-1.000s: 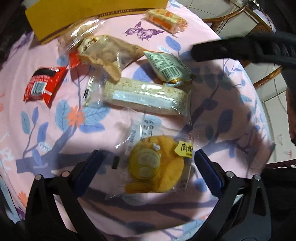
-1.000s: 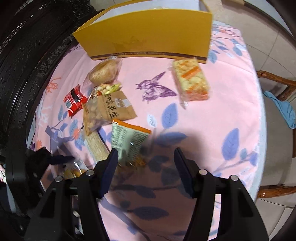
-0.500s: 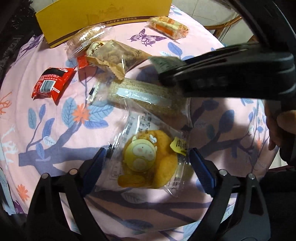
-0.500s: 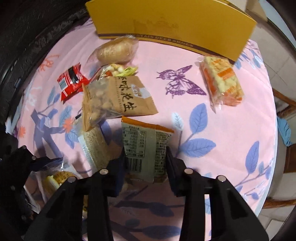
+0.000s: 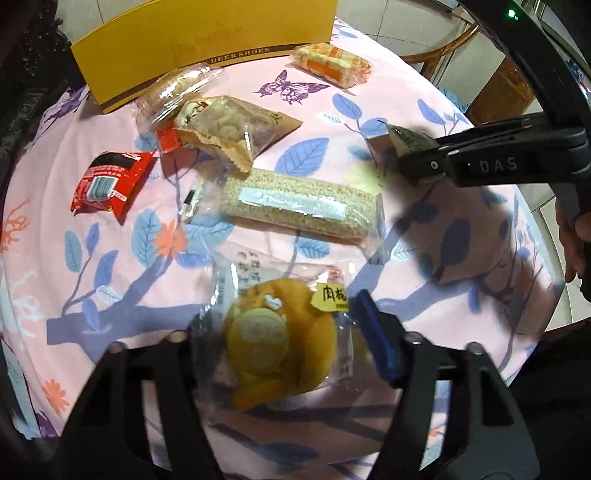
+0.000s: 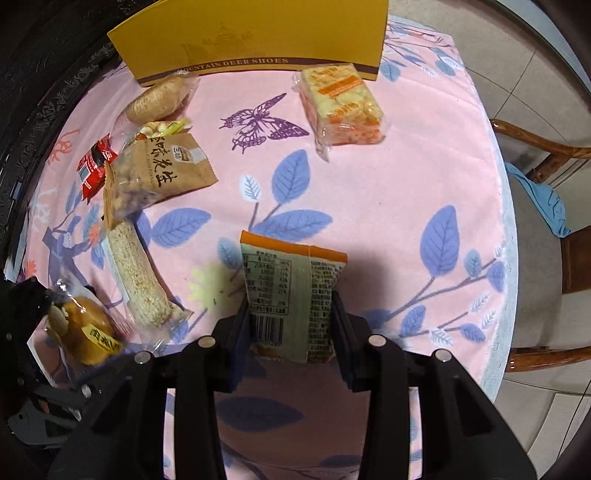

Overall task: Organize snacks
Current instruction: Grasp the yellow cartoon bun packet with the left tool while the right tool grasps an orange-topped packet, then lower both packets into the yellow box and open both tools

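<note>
A second earlier the left tool (image 5: 280, 354) had stood spread wide either side of the bun pack (image 5: 280, 343); its jaws had just been closing, and now its blue pads touched the clear wrapper's edges, crinkling the film, so it was pinching the pack. The right tool (image 6: 291, 321) had earlier hung open over the green sachet (image 6: 291, 291) beside the rice bar (image 6: 138, 277); by now it had clamped onto the sachet and carried it away from the bar, towards the bare side of the counter (image 6: 406, 184), its pads pressed against both long edges.

The bun was round, soft-looking and golden, with a pale cartoon disc and a yellow label under glossy plastic; it lay just on the near side of the bar. The bar (image 5: 299, 206) was long, grainy and beige in a clear sleeve. The sachet was flat foil, pale green with an orange end strip and a barcode. Beyond the bar lay a kraft-paper peanut bag (image 6: 159, 177) with a clear window, touching the bar's far end. A small glossy red packet (image 5: 110, 184) lay left of the bar. Farther back stood a yellow cardboard box (image 6: 258, 33), with an oval cracker pack (image 6: 159, 96) and a blocky orange-and-cream puffed cake (image 6: 340, 103) close to it. The counter wore a pink cloth printed with blue leaves
</note>
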Tool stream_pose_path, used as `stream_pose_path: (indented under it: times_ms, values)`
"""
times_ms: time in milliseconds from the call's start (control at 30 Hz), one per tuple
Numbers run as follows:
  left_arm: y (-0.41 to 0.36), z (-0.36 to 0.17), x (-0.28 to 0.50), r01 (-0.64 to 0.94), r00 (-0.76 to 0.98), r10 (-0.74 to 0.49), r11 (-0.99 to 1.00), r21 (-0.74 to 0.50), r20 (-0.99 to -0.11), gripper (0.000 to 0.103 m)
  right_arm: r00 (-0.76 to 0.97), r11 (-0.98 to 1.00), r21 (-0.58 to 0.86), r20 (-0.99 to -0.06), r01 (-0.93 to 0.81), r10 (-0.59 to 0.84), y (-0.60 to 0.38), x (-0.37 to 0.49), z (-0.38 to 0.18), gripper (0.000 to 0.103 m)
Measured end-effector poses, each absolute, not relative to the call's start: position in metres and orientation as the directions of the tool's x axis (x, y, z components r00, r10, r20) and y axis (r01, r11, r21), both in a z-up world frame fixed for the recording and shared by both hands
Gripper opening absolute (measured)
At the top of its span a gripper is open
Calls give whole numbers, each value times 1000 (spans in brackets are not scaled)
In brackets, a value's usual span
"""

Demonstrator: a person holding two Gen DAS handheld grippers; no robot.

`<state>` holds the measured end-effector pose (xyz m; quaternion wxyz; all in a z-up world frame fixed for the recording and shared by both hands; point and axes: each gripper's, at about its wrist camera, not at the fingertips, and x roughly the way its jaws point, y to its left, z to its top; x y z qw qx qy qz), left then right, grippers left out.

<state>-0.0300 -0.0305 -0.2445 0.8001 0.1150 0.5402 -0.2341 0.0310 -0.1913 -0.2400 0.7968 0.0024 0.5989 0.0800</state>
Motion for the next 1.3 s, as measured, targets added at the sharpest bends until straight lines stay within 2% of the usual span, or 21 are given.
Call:
stream_pose_path:
  times_ms: [67,133,467,500,800,1033,1300]
  values:
    - [-27,-241,-28,483,294,-273,870,-104,-916,46,272,987,94,-954,-129,126,-191,31,-240,42]
    - [-26,-237,-25,476,302,-270,874,-101,-914,38,274,987,86,-954,-137,122,-189,31,-240,41]
    - [4,-219,-19,379,289,-284,911,-163,-914,30,284,985,111,-948,-135,146,-180,28,-242,40]
    - [5,-215,-18,374,295,-289,912,-168,-911,26,288,985,113,-946,-133,148,-184,26,-240,39]
    - [9,-200,-10,367,312,-292,915,-169,-904,25,335,984,114,-930,-139,155,-191,24,-220,39]
    - [12,-166,14,345,365,-288,925,-159,-885,26,370,981,135,-911,-142,179,-192,32,-199,39]
    - [8,-112,94,278,466,-242,953,-119,-851,26,473,972,141,-854,-190,216,-178,80,-143,39]
